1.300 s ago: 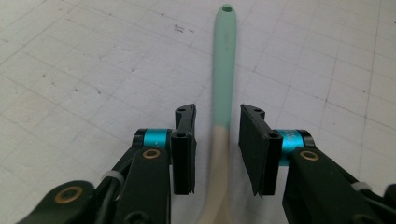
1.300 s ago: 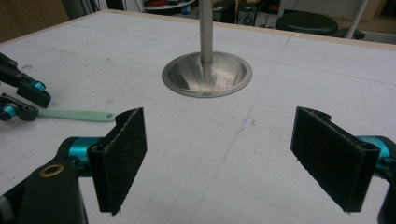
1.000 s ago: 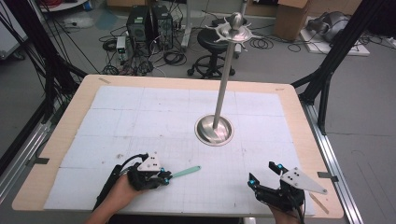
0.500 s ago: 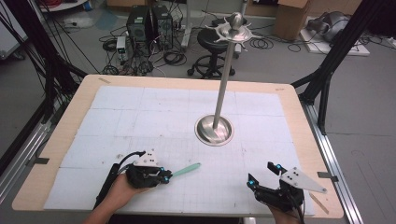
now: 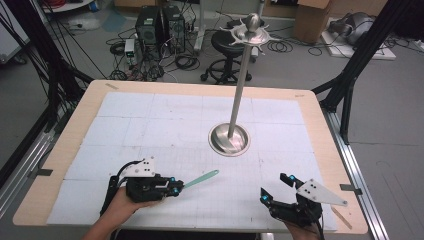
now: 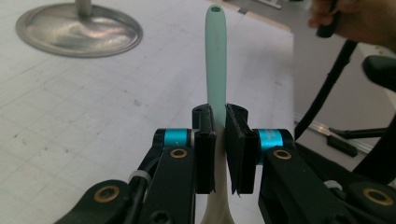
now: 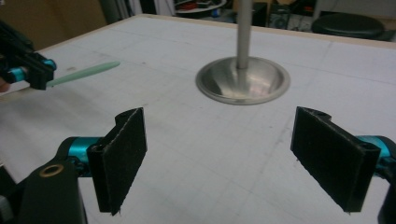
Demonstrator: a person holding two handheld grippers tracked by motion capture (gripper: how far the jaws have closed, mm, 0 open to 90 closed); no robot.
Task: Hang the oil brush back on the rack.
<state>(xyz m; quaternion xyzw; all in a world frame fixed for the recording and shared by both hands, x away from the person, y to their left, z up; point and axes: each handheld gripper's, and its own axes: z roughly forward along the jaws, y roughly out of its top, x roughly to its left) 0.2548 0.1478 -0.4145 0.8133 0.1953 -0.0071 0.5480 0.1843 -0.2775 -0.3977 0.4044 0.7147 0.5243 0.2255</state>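
Note:
A pale green utensil handle [image 5: 201,178] with a small hole at its tip sticks out of my left gripper [image 5: 176,188], pointing right and slightly up toward the stand. In the left gripper view both pads are clamped on the handle [image 6: 216,56], whose cream lower part runs down between the jaws of the left gripper [image 6: 219,140]. My right gripper [image 5: 276,189] rests near the table's front right edge, its jaws wide apart with nothing between them. Its own view shows the right gripper [image 7: 229,158] open, facing the stand base [image 7: 243,79], with the green handle [image 7: 84,73] at left.
A tall metal stand [image 5: 241,80] with a round steel base [image 5: 229,139] rises from the middle of the white gridded mat [image 5: 150,125]. Its top carries radiating hooks [image 5: 251,30]. The wooden table edge [image 5: 330,145] runs along the right. Cables, equipment and a stool lie beyond.
The left gripper has lifted a little with the green utensil, whose tip now sits slightly higher and farther right. The right gripper has stayed where it was.

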